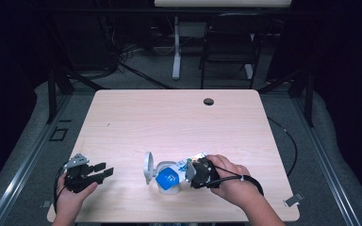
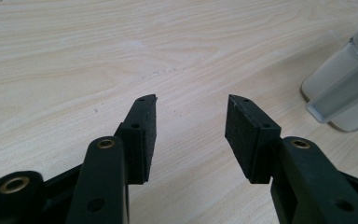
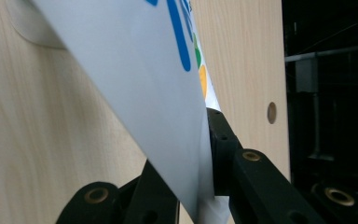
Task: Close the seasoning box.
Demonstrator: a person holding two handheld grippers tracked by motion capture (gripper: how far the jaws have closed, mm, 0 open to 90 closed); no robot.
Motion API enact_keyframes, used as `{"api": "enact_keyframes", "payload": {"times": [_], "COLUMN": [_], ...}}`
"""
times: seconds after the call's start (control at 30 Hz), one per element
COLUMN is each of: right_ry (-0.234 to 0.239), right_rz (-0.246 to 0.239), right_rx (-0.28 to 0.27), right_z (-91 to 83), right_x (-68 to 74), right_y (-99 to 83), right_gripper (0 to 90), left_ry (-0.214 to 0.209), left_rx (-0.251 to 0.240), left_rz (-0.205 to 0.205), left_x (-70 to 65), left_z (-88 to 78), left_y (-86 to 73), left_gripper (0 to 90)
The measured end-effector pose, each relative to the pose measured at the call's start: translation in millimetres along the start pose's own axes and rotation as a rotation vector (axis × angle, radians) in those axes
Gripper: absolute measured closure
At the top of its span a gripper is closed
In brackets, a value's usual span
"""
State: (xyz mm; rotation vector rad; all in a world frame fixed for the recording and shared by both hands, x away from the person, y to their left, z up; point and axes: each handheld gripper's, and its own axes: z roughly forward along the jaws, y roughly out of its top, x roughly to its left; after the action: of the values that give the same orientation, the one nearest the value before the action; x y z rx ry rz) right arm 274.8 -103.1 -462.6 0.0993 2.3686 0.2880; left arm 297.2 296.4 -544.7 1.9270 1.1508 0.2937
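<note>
Right gripper (image 1: 192, 170) clamped on thin white printed packet (image 3: 135, 84) — right over white lidded container (image 1: 162, 175), lid open. Left gripper (image 1: 99, 170) released, idle well left. Insertion prob. left.

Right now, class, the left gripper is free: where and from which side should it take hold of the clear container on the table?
Probably by the white container body's left wall, coming in level from the left. The left gripper is open and already faces it; the right gripper holds a printed packet on the other side. Avoid the hinged lid, which would likely swing.
</note>
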Motion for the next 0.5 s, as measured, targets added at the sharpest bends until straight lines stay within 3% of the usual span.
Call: {"api": "enact_keyframes", "payload": {"times": [0.13, 0.5], "right_ry": [0.026, 0.087], "right_rz": [0.050, 0.181], "right_rx": [-0.005, -0.094], "right_z": [0.3, -1.4], "right_x": [-2.2, -7.4], "right_y": [-2.8, -9.1], "right_gripper": [84.4, 84.8], "left_ry": [0.001, 0.004], "left_rx": [0.002, 0.006], "left_rz": [0.001, 0.001], "left_x": [0.1, 0.4], "left_z": [0.3, 0.6], "left_y": [-0.2, -0.6], "left_gripper": [53.8, 53.8]}}
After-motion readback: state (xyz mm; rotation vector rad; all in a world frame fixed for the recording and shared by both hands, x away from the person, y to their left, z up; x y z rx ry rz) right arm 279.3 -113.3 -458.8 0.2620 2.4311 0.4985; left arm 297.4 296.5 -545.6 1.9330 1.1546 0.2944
